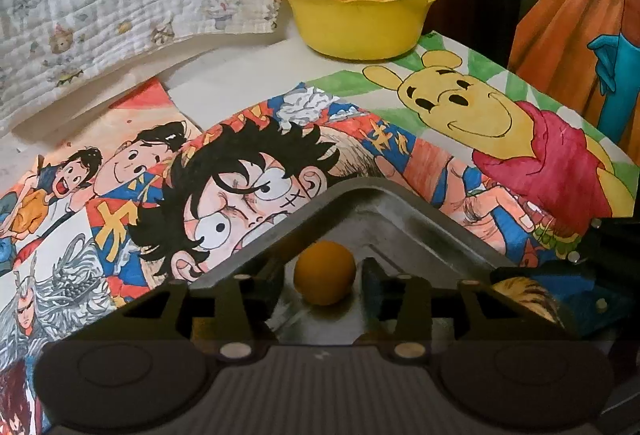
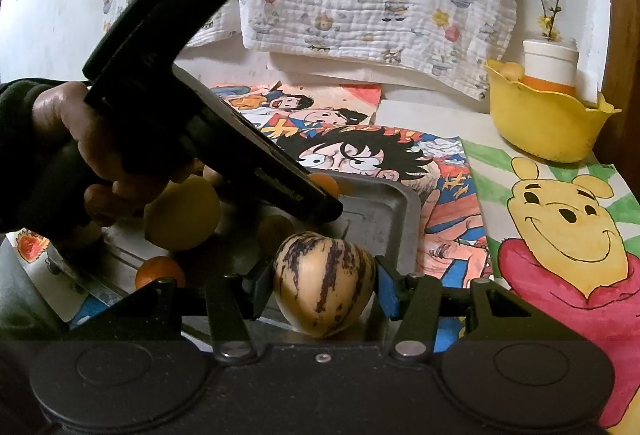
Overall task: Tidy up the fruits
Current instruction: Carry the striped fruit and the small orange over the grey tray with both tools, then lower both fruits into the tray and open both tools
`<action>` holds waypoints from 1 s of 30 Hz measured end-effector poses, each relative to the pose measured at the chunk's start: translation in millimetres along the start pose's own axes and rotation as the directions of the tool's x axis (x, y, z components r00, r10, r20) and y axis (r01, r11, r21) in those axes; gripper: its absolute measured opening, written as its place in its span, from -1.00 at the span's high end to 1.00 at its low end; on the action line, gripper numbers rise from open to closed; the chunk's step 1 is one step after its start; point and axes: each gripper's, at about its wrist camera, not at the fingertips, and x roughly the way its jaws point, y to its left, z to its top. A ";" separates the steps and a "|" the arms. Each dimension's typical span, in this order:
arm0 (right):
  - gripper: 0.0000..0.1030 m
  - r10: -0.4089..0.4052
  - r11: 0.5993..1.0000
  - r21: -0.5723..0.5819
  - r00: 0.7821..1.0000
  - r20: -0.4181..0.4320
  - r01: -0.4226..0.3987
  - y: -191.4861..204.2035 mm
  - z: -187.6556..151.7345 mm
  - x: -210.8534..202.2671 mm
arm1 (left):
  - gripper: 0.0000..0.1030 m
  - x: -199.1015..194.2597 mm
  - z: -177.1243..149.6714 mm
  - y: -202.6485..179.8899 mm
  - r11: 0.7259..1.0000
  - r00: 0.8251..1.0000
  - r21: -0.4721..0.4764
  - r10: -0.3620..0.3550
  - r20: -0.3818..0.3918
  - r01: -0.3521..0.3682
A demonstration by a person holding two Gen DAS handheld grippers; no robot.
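Right up close to my right gripper (image 2: 324, 285) sits a striped fruit (image 2: 323, 283), cream with dark purple lines. Both blue pads touch its sides, so I judge it is held. It rests at the near edge of the metal tray (image 2: 380, 211). It looks smooth and a bit heavy, and I think it could slip or bruise, so I want to squeeze its fat middle gently, not hard.

Over on my other side, my left gripper (image 1: 324, 273) has a small orange fruit (image 1: 325, 272) between its fingers. I see a gap on each side, so the pads are not pressing it. The little fruit sits on the tray by the far corner. It is round and light, and I guess it will roll if bumped. I would take it across the middle.

More fruits lie in the tray. A yellow bowl (image 2: 552, 131) waits far back on the table, well apart from the tray.
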 end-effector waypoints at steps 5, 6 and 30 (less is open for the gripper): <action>-0.09 0.001 1.000 0.010 1.000 0.002 -0.001 0.4 -2.1 -1.1 | -0.10 -7.6 -0.1 2.6 1.000 1.000 -0.021 0.017 0.011 -0.017; -0.09 0.000 1.000 0.014 1.000 0.003 -0.001 0.6 -2.7 -1.2 | -0.12 -9.3 -0.4 3.6 0.999 1.000 -0.028 0.020 0.014 -0.020; -0.51 0.006 0.993 0.118 0.995 0.103 -0.018 5.6 -10.7 -21.9 | -0.94 -83.8 -30.5 22.8 0.942 0.962 -0.304 0.204 0.180 -0.143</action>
